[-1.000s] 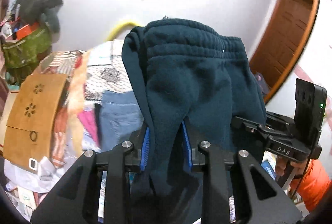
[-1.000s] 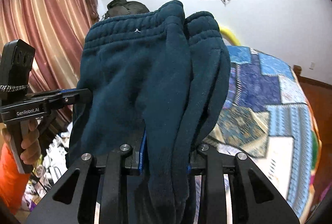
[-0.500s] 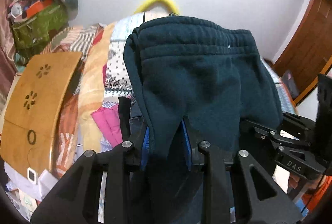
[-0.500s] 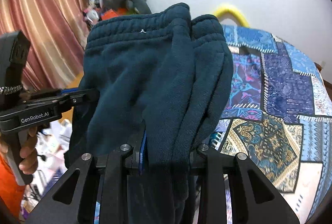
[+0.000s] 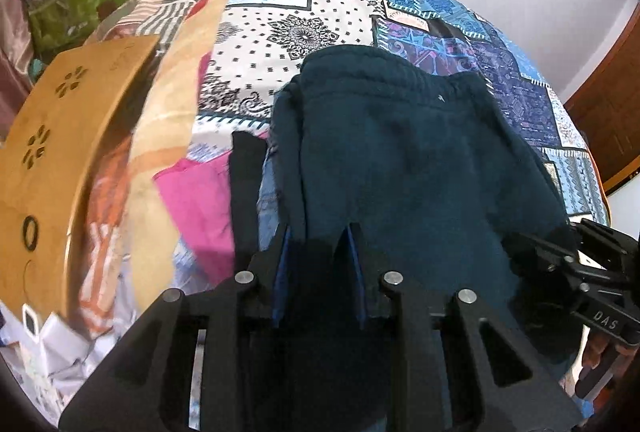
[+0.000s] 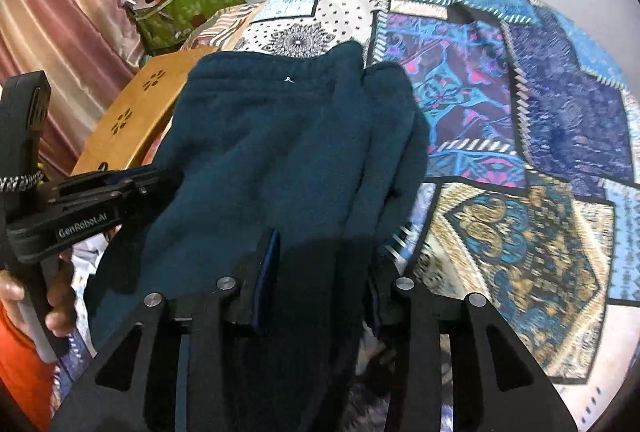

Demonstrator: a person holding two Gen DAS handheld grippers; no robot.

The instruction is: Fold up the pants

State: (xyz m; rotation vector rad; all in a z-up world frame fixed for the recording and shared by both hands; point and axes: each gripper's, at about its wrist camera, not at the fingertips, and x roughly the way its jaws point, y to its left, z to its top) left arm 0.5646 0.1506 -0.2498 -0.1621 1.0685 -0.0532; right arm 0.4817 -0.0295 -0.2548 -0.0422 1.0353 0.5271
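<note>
Dark teal fleece fills the space ahead of both tools: the pants [image 5: 404,160] hang folded, waistband farthest from the fingers, over a patchwork bedspread [image 5: 520,80]. To the left of the left gripper [image 5: 318,272] sits a wooden board [image 5: 68,136], with pink cloth [image 5: 196,200] nearer in. That gripper pinches the pants narrowly between its blue pads. The right gripper [image 6: 320,284] has just been opening its jaws; the pants lie between them, though I cannot tell whether the pads are pressing.

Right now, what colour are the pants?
Dark teal-blue fleece pants, plain apart from a tiny white mark at the waistband. Clearest in the right wrist view.
</note>
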